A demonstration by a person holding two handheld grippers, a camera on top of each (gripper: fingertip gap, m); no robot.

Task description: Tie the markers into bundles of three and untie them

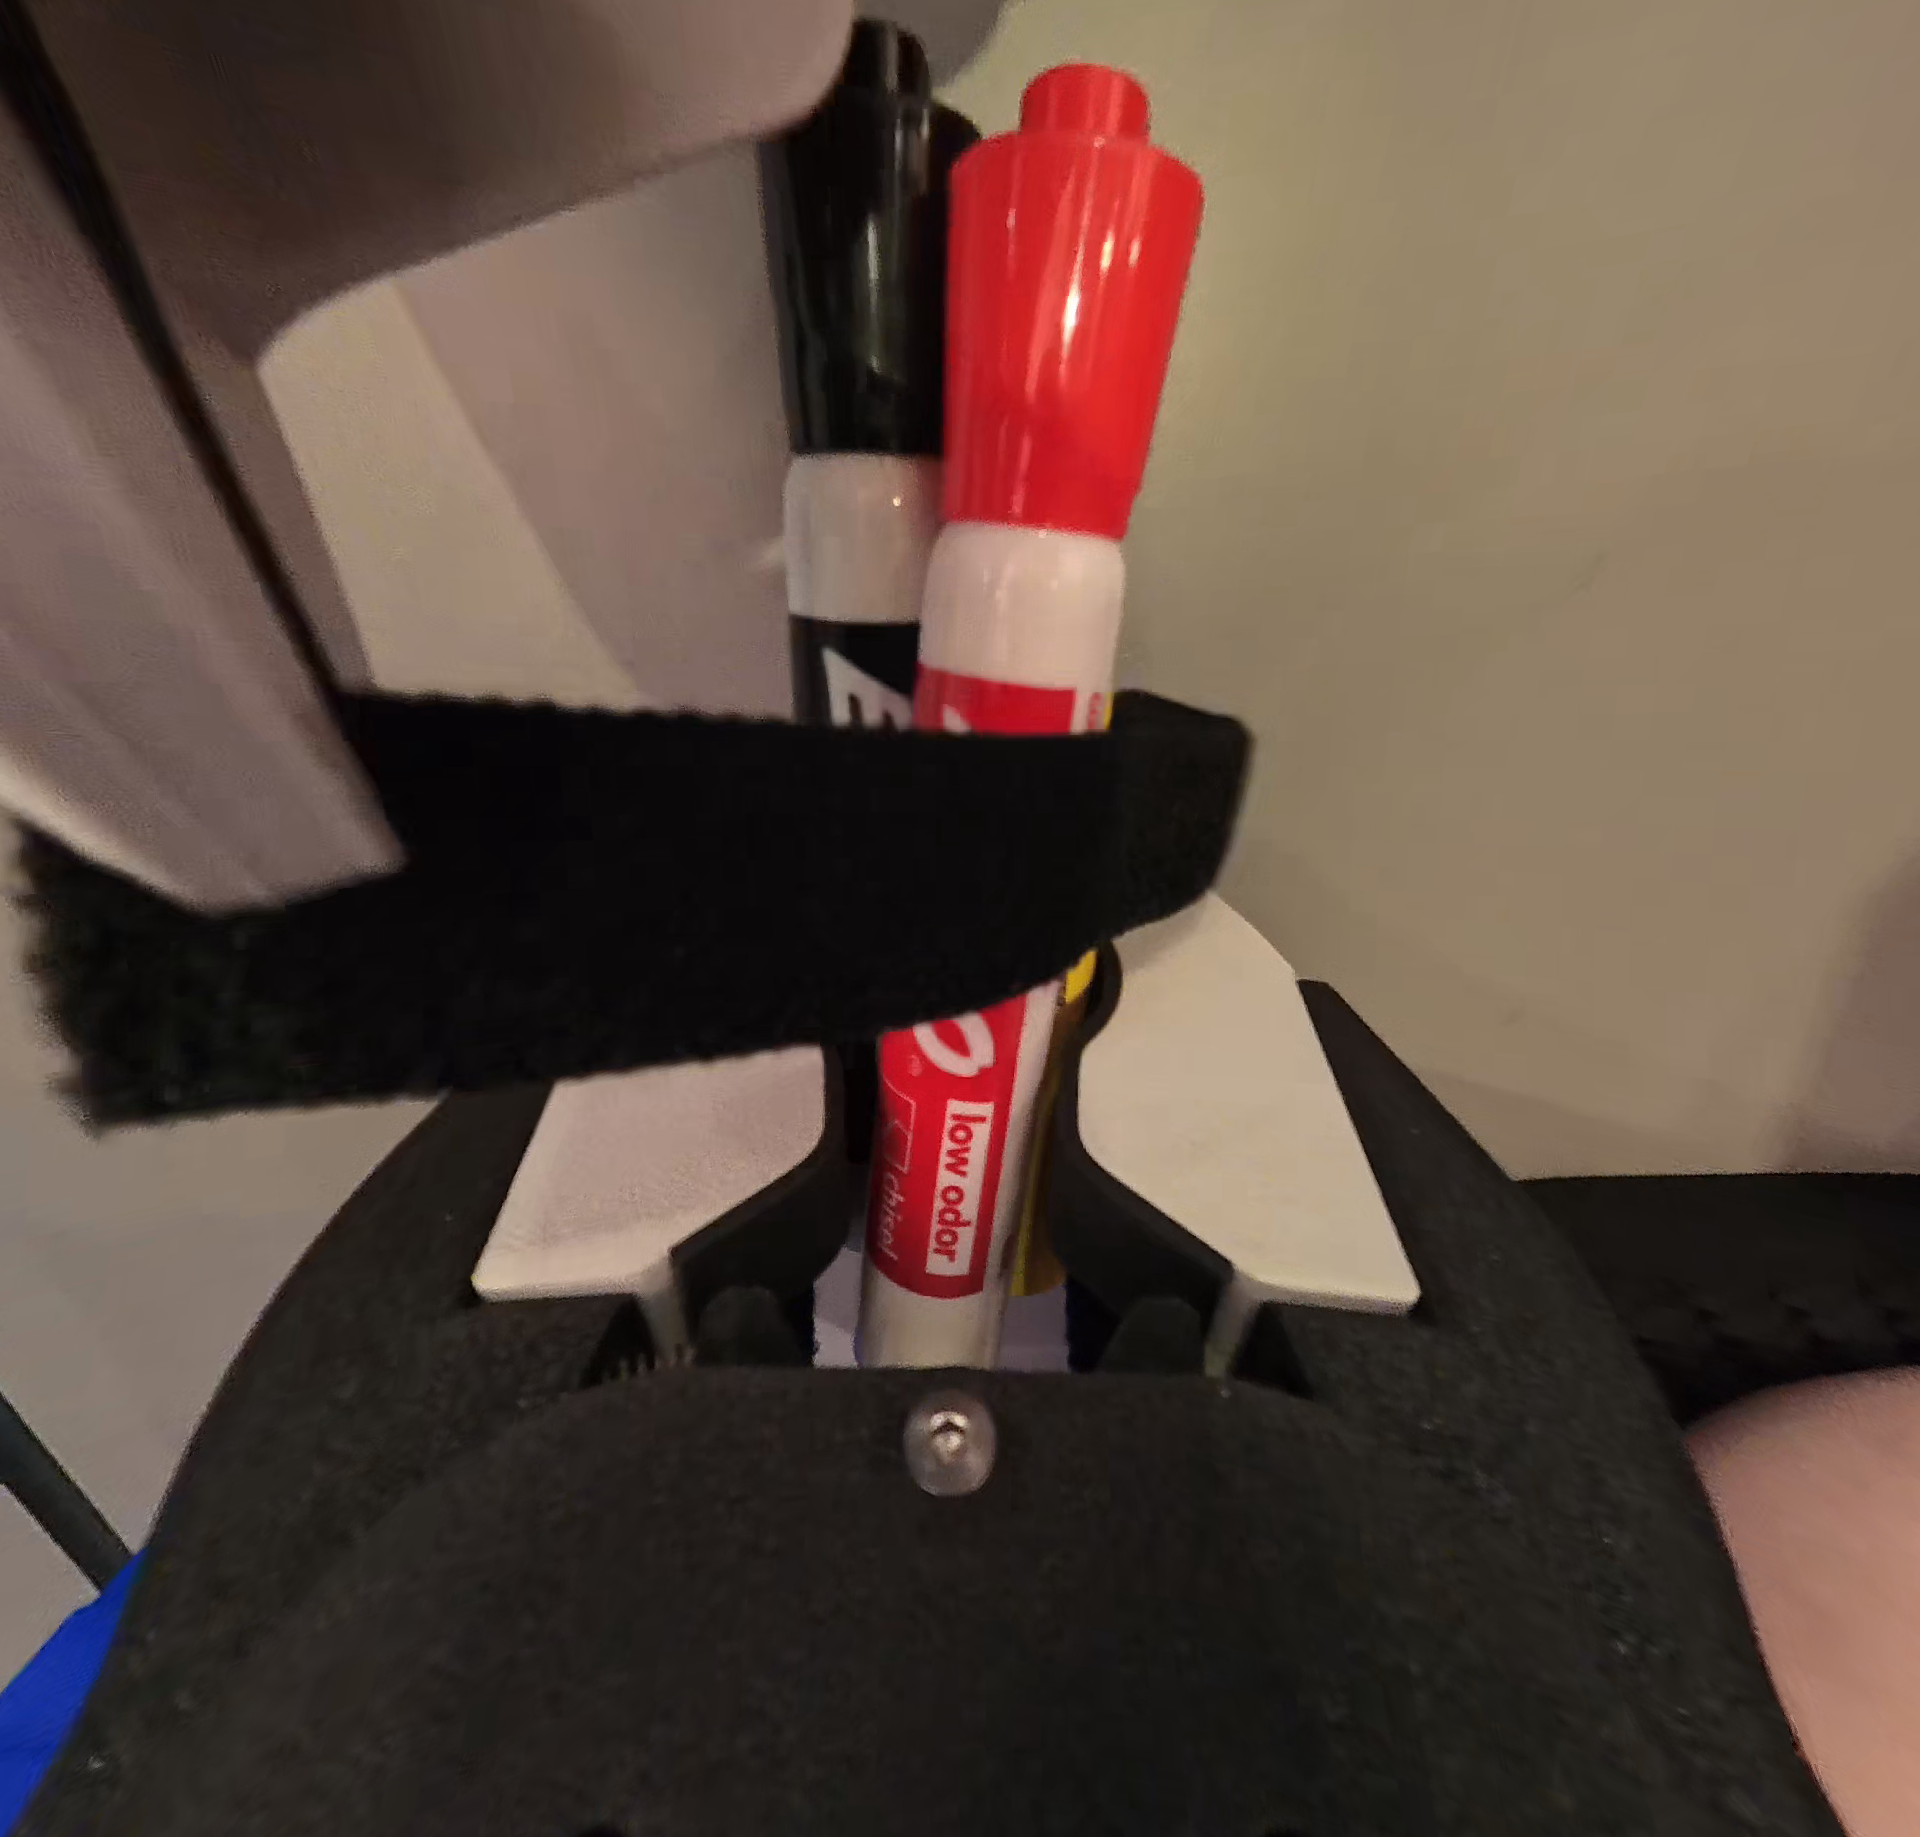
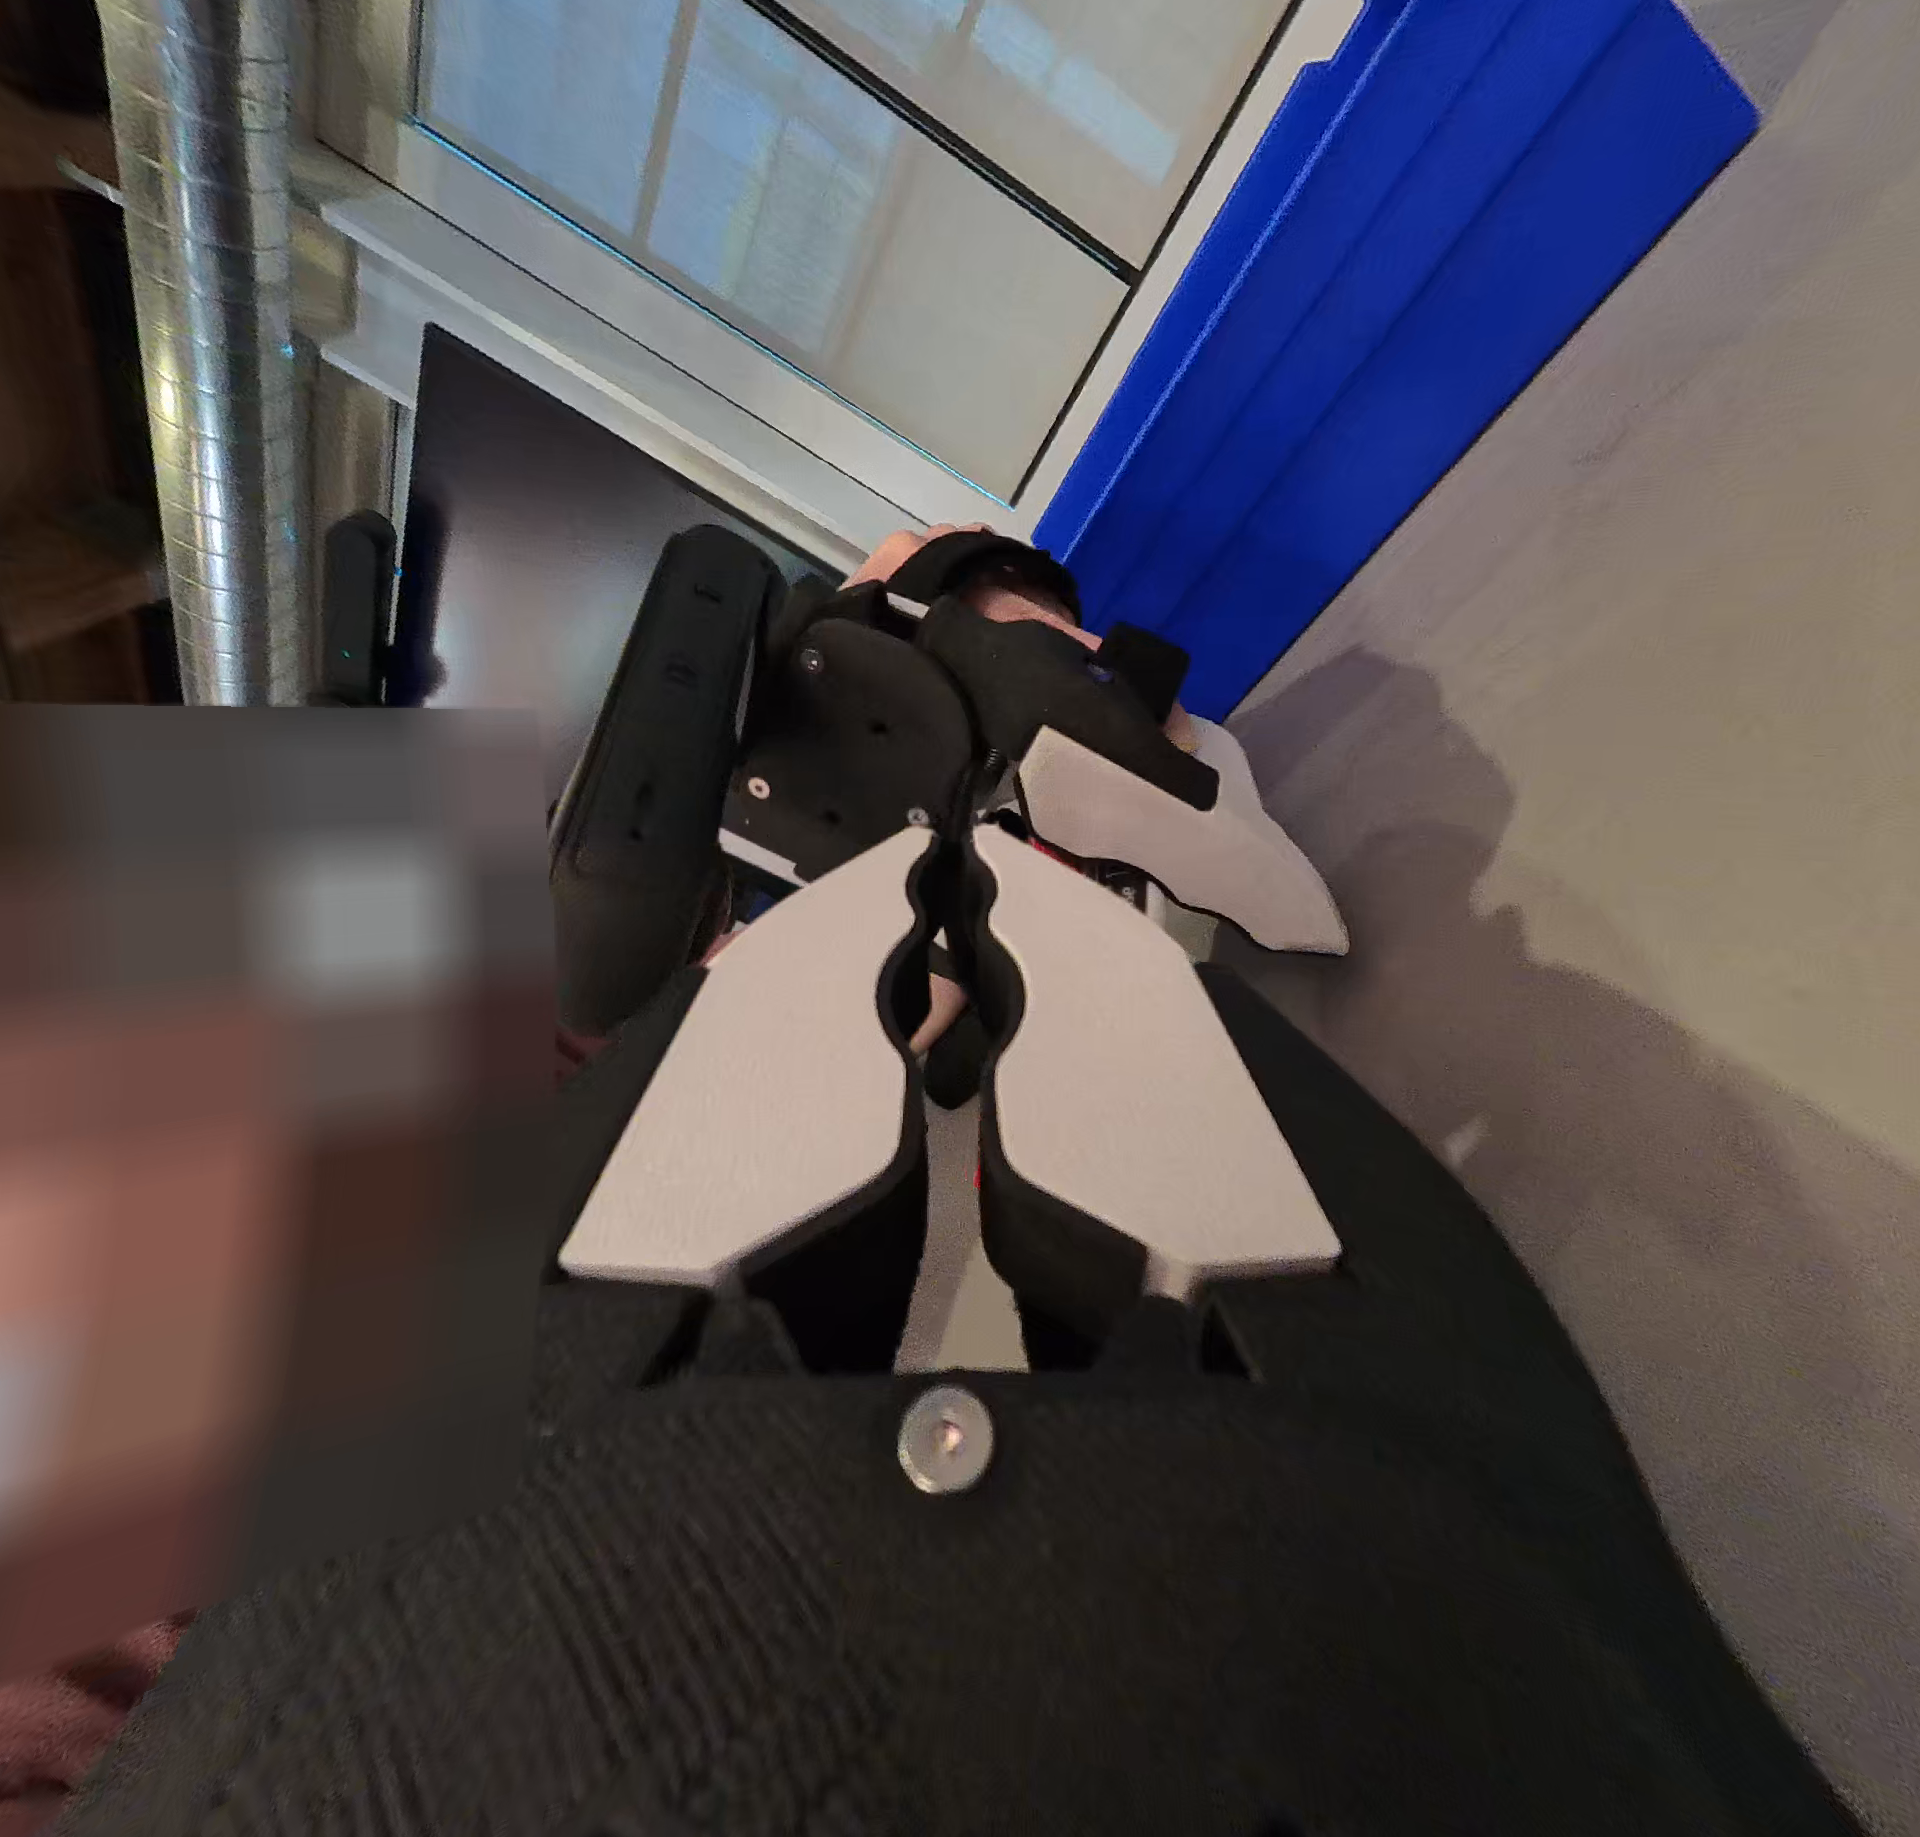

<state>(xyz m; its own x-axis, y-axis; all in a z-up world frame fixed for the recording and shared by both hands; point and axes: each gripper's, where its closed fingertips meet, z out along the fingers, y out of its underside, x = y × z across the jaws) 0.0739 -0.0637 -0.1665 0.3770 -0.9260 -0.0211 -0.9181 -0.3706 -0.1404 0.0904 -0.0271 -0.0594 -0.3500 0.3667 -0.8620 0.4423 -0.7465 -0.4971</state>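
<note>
My left gripper [image 1: 966,1018] is shut on a bundle of markers that points away from the camera. I see a red-capped marker [image 1: 1060,333], a black-capped marker [image 1: 862,312] to its left and a sliver of a yellow one [image 1: 1081,977] behind. A black hook-and-loop strap [image 1: 727,852] loops around the bundle and runs off to the left. My right gripper [image 2: 951,842] is shut on the strap [image 2: 961,800], seen edge-on between its tips. In the left wrist view its white fingers [image 1: 260,592] fill the upper left, over the strap. The left gripper [image 2: 883,727] shows beyond the right one.
A blue plastic bin [image 2: 1403,333] stands on the grey table [image 2: 1662,956] against the wall. A window [image 2: 779,177] and a metal duct [image 2: 208,333] lie behind. A hand [image 2: 914,546] holds the left gripper. A plain wall [image 1: 1507,437] lies behind the markers. Some 11 cm of space lies between my two pairs of fingers.
</note>
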